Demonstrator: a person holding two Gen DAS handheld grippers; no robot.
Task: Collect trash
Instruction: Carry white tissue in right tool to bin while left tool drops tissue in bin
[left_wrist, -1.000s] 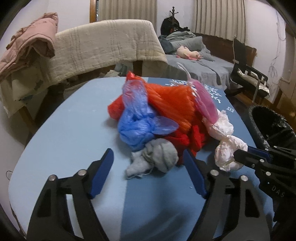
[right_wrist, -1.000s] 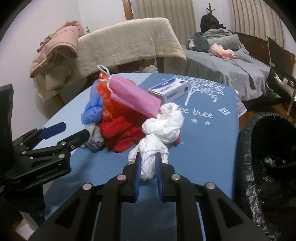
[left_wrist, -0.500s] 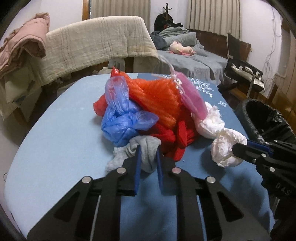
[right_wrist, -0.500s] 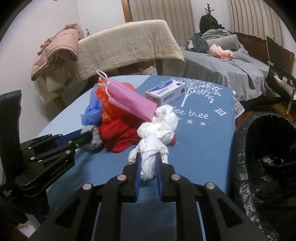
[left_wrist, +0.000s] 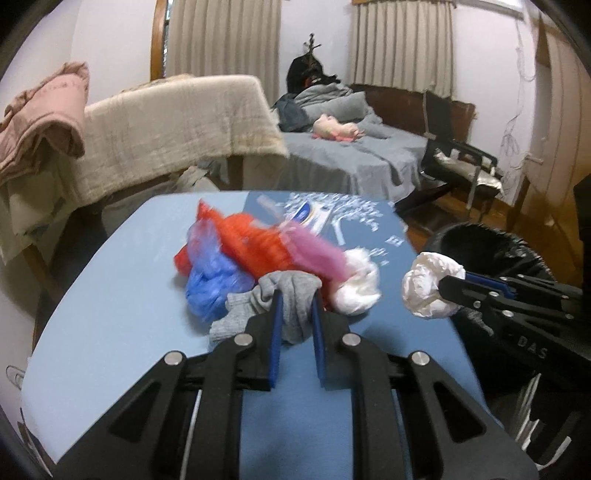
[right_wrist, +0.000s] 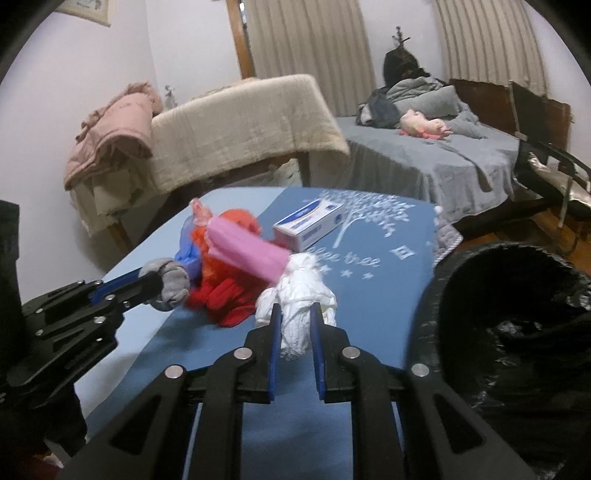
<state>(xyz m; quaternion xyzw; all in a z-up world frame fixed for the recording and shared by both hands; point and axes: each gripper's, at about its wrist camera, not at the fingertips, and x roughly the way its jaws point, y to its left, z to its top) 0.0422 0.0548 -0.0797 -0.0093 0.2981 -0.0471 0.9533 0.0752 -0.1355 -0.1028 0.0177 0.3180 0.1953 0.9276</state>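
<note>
My left gripper (left_wrist: 294, 295) is shut on a grey sock (left_wrist: 291, 295) and holds it lifted above the blue table (left_wrist: 122, 288); it also shows in the right wrist view (right_wrist: 170, 284). My right gripper (right_wrist: 295, 314) is shut on a white crumpled wad (right_wrist: 295, 314), lifted near the black-lined trash bin (right_wrist: 517, 314); the wad also shows in the left wrist view (left_wrist: 424, 291). A trash pile stays on the table: red mesh bag (left_wrist: 255, 240), blue plastic bag (left_wrist: 210, 284), pink bag (right_wrist: 247, 254), another white wad (left_wrist: 358, 284).
A white and blue box (right_wrist: 308, 223) lies behind the pile. The bin (left_wrist: 491, 251) stands at the table's right edge. A blanket-draped chair (left_wrist: 177, 125), a bed (left_wrist: 351, 155) and a black chair (left_wrist: 458, 162) stand beyond the table.
My left gripper closed on the grey sock and lifted it. My right gripper raised the white wad off the table and away from the pile.
</note>
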